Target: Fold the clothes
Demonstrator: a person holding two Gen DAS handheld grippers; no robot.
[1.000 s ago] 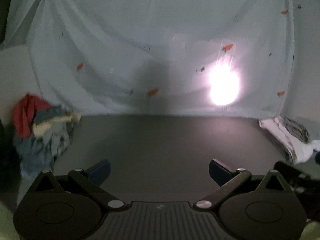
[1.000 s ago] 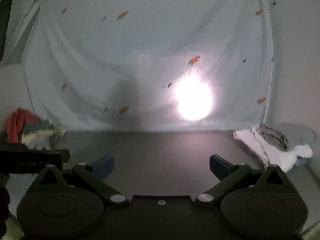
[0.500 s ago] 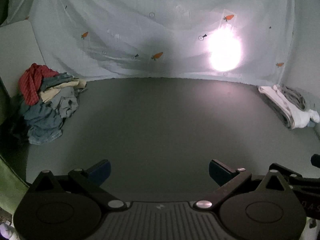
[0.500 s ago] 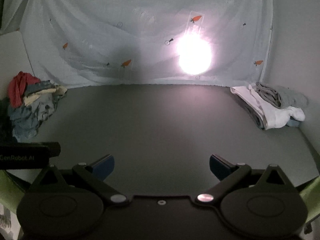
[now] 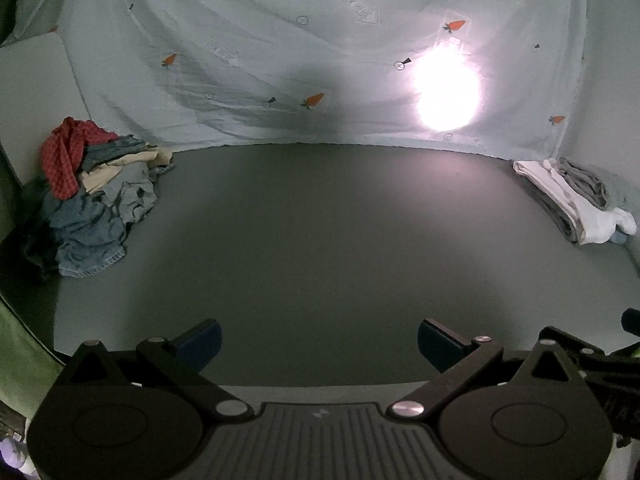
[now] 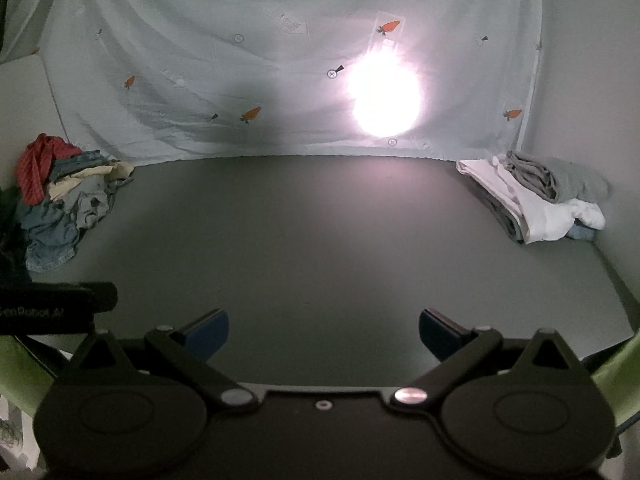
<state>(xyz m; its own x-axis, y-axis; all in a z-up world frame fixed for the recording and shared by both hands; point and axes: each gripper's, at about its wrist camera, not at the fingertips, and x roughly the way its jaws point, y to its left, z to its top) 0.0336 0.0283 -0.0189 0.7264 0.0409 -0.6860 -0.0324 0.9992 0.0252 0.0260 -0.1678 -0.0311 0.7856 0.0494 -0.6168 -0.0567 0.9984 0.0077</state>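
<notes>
While our left gripper (image 5: 319,340) and right gripper (image 6: 324,338) hover spread wide over the bare dark table (image 5: 320,240), gripping and touching nothing, we judge we are between garments: next we must reach the unfolded pile (image 5: 94,196) far left, with the folded stack (image 6: 536,196) far right.
</notes>
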